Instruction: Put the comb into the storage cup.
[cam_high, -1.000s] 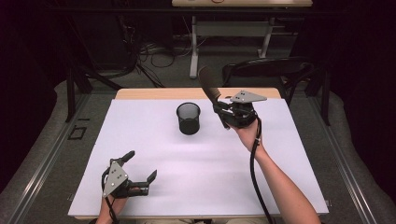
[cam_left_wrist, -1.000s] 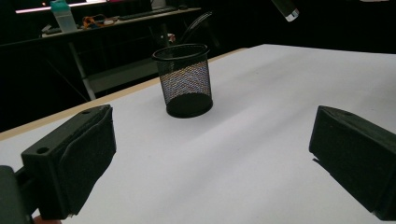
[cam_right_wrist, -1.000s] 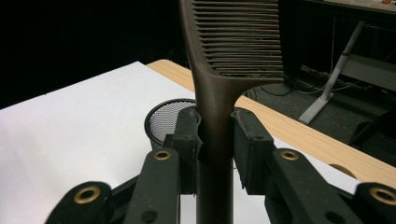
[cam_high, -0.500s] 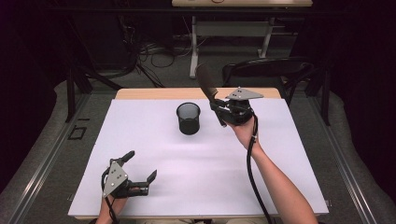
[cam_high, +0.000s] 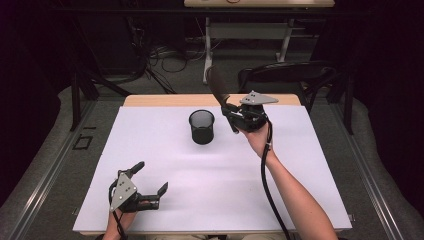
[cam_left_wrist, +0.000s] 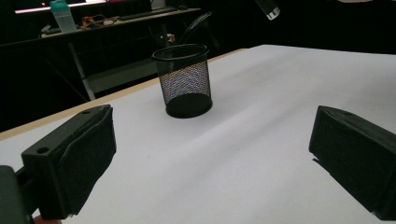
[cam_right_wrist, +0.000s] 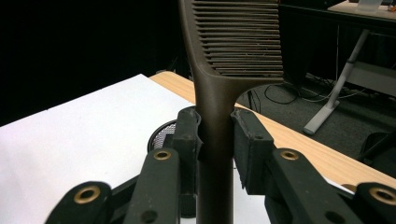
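Brown plastic comb (cam_right_wrist: 215, 116), clamped by its handle in the right gripper (cam_high: 234, 114), stands raised just right of the black wire-mesh cup (cam_high: 201, 126), probably for dropping in; the left gripper (cam_high: 148, 184) rests gaping on the white table (cam_high: 310, 165).

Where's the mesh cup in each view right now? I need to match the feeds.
High view: the mesh cup stands mid-table, left of the right claw.
Left gripper view: upper centre, upright on the white table.
Right gripper view: its rim peeks behind the pads.
Shared landmark: the table's wooden far edge.
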